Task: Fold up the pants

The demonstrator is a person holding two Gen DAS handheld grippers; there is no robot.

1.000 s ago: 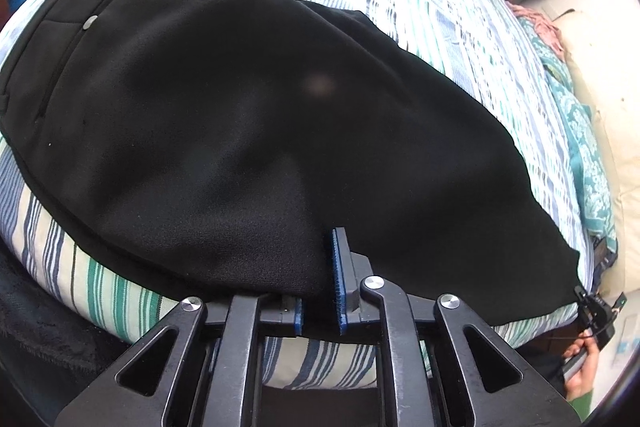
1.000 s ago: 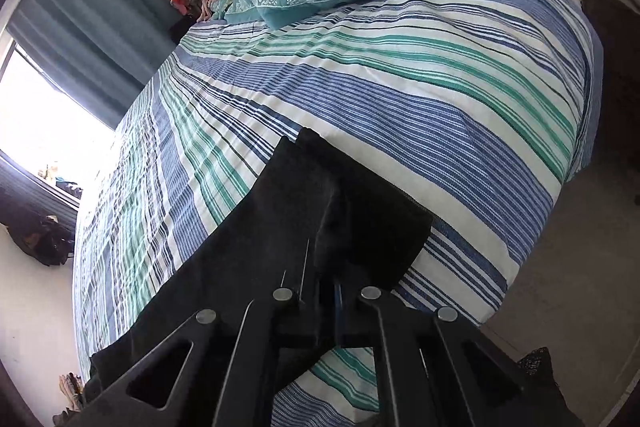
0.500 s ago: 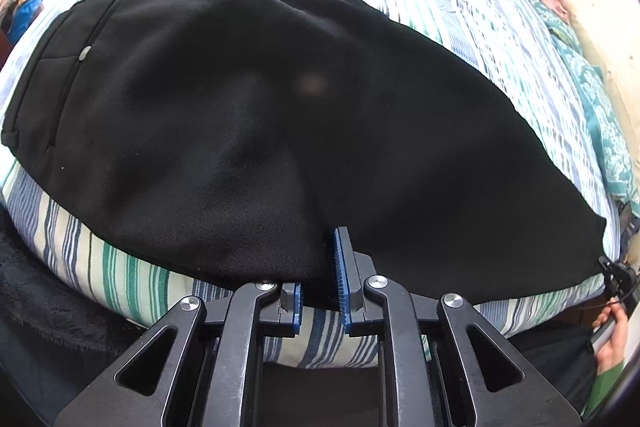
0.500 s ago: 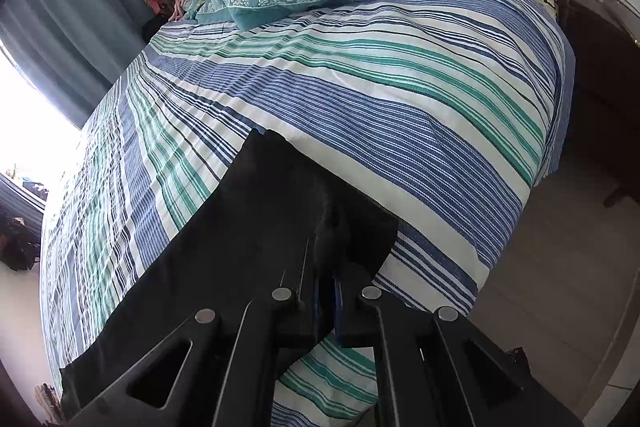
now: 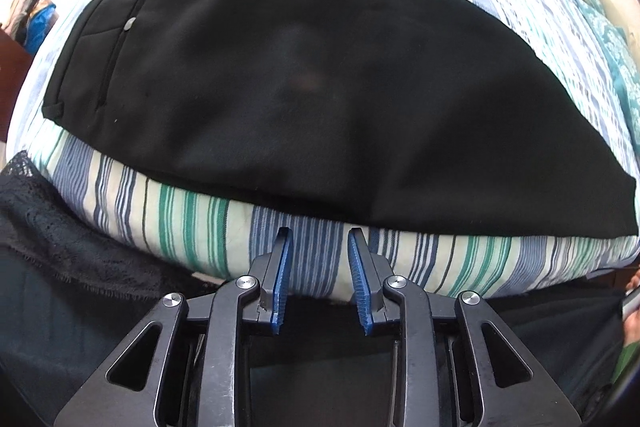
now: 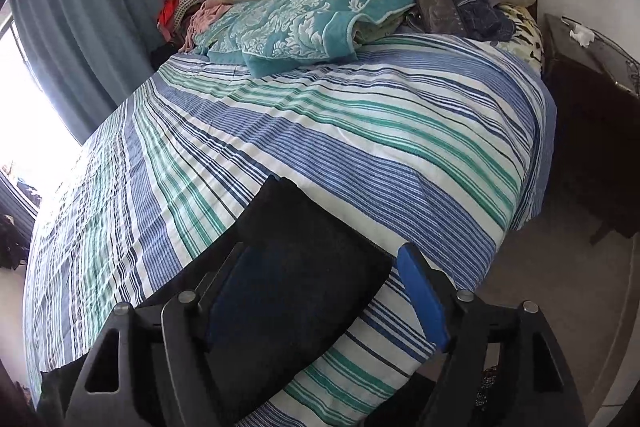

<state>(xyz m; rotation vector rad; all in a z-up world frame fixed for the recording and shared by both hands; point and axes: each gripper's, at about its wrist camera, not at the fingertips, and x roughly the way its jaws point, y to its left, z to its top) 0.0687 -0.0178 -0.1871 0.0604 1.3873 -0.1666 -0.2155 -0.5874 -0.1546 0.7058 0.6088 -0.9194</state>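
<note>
Black pants (image 5: 304,95) lie flat along the near edge of the striped bed (image 5: 192,227), waistband and back pocket at the left, leg ends at the right. My left gripper (image 5: 320,247) is open and empty, just off the pants' near edge at the bed's side. In the right wrist view the leg end of the pants (image 6: 296,267) lies on the bed corner. My right gripper (image 6: 320,255) is open wide and empty, its jaws either side of the leg end, not holding it.
A teal patterned towel (image 6: 312,23) and dark clothes (image 6: 472,3) are piled at the headboard. A dark nightstand (image 6: 592,123) stands right of the bed. Grey curtains (image 6: 88,15) hang at the far left. Black lace cloth (image 5: 60,227) hangs at the lower left.
Both grippers have opened and let go of the pants, then drawn back a little. The pants now lie flat on the bed.
</note>
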